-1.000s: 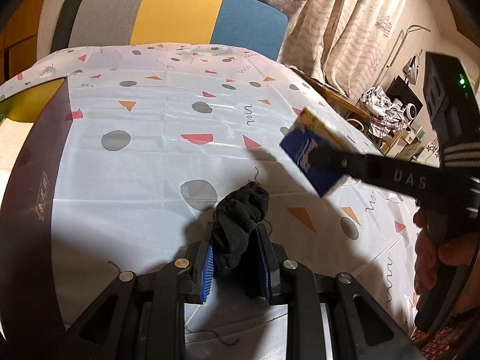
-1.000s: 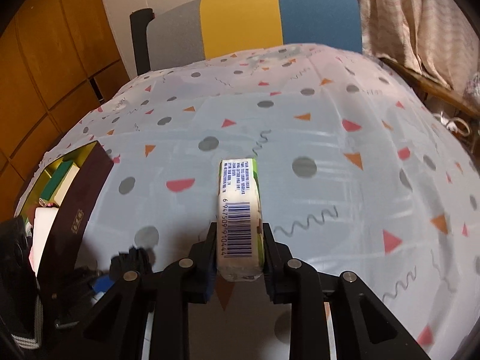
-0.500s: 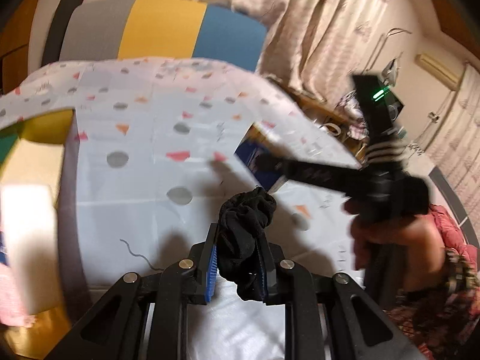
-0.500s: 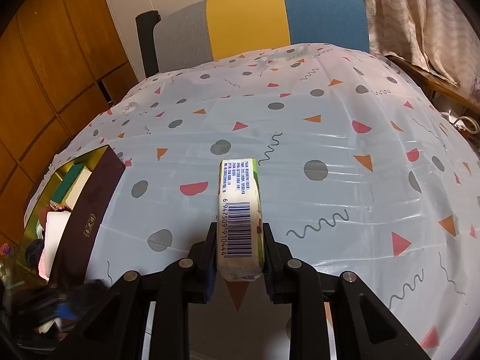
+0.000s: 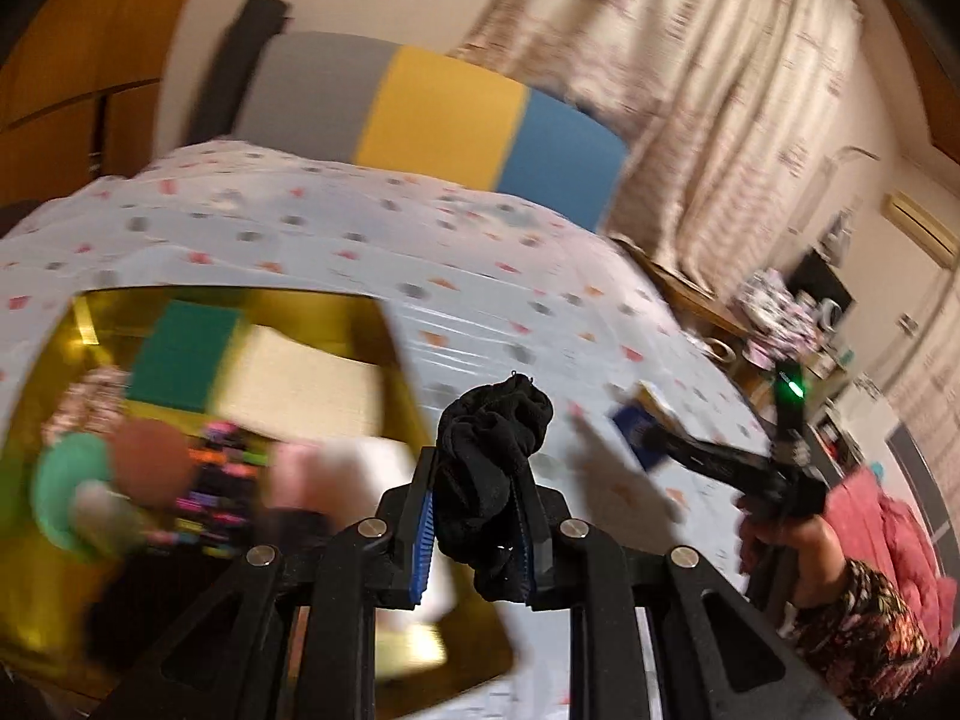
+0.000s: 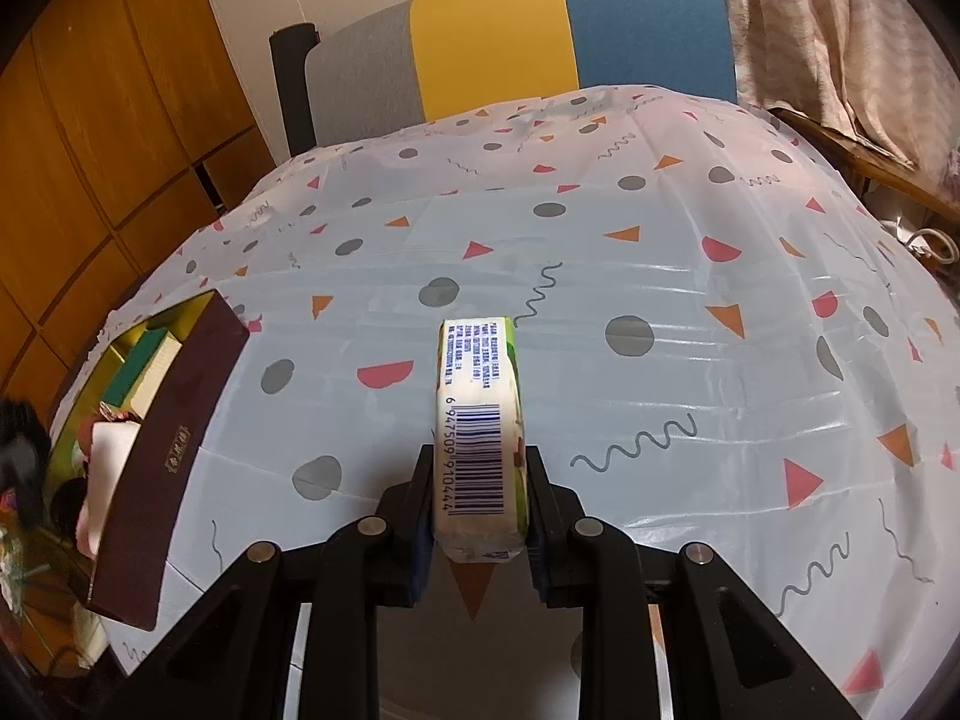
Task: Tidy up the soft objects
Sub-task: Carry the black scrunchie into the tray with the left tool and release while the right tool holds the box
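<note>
We see the left gripper (image 5: 474,516) clamped on a bunched black sock (image 5: 489,450), jaws just tightened, above the gold-lined box (image 6: 174,396)'s near edge. Right gripper (image 6: 477,516) pinches a barcoded tissue pack (image 6: 480,420) over the tablecloth (image 6: 660,276), right of the box.

counts, both views

2 grippers: left gripper (image 5: 474,534), right gripper (image 6: 480,516). 1 black sock (image 5: 489,456). 1 tissue pack (image 6: 480,420) w/ barcode. 1 box (image 6: 156,450), gold inside; in it 1 green sponge (image 5: 180,360), 1 cream block (image 5: 306,384), 1 white block (image 6: 105,450), rest too blurred to count. 1 chair (image 6: 498,42), 1 tablecloth (image 6: 660,276).
</note>
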Available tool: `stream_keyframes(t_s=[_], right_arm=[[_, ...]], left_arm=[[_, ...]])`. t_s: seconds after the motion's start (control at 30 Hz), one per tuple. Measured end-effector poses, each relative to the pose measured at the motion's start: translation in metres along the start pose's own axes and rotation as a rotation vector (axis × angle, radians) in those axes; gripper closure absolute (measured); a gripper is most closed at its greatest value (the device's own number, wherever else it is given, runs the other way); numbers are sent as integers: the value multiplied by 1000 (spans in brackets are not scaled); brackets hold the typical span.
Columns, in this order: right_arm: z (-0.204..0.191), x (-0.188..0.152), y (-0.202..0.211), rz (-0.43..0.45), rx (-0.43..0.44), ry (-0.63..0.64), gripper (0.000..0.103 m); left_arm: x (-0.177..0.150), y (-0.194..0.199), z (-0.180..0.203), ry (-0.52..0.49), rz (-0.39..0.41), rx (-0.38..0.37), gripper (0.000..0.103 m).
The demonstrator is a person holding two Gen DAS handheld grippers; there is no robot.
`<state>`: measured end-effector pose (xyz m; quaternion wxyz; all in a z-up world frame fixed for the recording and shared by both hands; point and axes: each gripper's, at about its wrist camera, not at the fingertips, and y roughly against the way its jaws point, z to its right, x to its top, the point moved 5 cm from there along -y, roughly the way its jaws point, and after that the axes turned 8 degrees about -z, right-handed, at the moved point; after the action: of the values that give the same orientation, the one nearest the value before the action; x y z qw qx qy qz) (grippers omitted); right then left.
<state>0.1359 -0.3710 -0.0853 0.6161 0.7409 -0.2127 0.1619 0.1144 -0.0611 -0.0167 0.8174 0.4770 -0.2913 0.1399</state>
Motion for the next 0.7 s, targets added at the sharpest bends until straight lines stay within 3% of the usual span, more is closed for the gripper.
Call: stream_keyframes(t_s=[0.23,0.47,0.7], right_arm=[[-6,-10,-3,13,-4,-19,77],[-29,-28,10,52,43,-79,77],[-77,-43,38,121,87,-46,77]], left_arm=[[28,8,-91,106,-33,129,83],[47,-4,-166,229,-88,197,83],[70,-23,-201,276,-104,245,81]])
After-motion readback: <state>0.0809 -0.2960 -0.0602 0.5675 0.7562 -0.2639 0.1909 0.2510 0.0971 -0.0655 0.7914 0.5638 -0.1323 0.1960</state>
